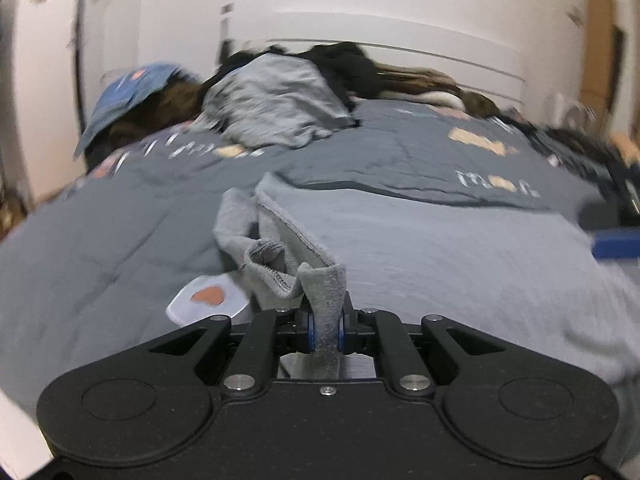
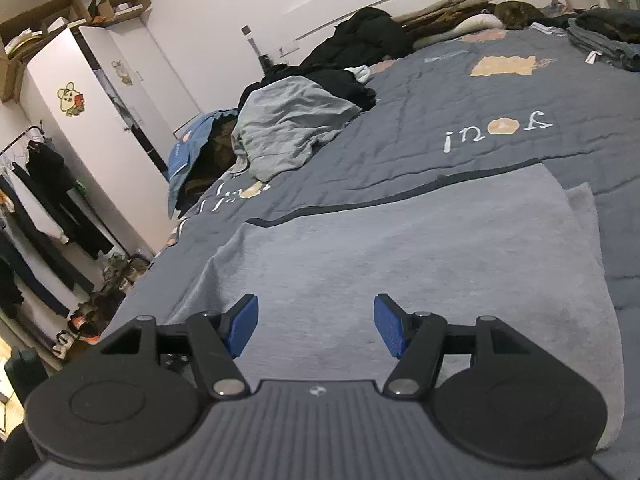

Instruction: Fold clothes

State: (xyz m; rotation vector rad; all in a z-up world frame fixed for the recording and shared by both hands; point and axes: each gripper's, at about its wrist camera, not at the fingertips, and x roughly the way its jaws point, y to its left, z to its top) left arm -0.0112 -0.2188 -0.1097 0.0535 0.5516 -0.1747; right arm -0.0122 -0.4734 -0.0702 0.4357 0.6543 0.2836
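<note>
Left gripper point(image 1: 325, 330): jaws pinched tight on a bunched edge of the light grey garment point(image 1: 460, 256), the fabric rising in a fold between the blue pads
Right gripper point(image 2: 316, 326): jaws spread wide, nothing between them, poised over the garment; in the left wrist view a blurred part of it shows at the right edge
Garment: a light grey sweatshirt-like piece spread flat on the near part of the bed, its cuff and seam crumpled just ahead of the left gripper, its far edge lying along a dark border line
White patch point(image 1: 208, 296): a small white shape with a reddish heart, just beside the crumpled cuff, on the quilt
Quilt point(image 2: 460, 92): dark grey, quilted, with pale lettering and tan patches, covering the bed
Clothes pile point(image 2: 288, 128): a rumpled pale grey item with black garments behind it, well beyond the sweatshirt
Blue pillow point(image 2: 188, 156): at the bed's left edge, near the pile
Wardrobe point(image 2: 76, 120): white, with a cartoon sticker, against the far wall
Hanging clothes point(image 2: 36, 208): dark items on a rack left of the bed
</note>
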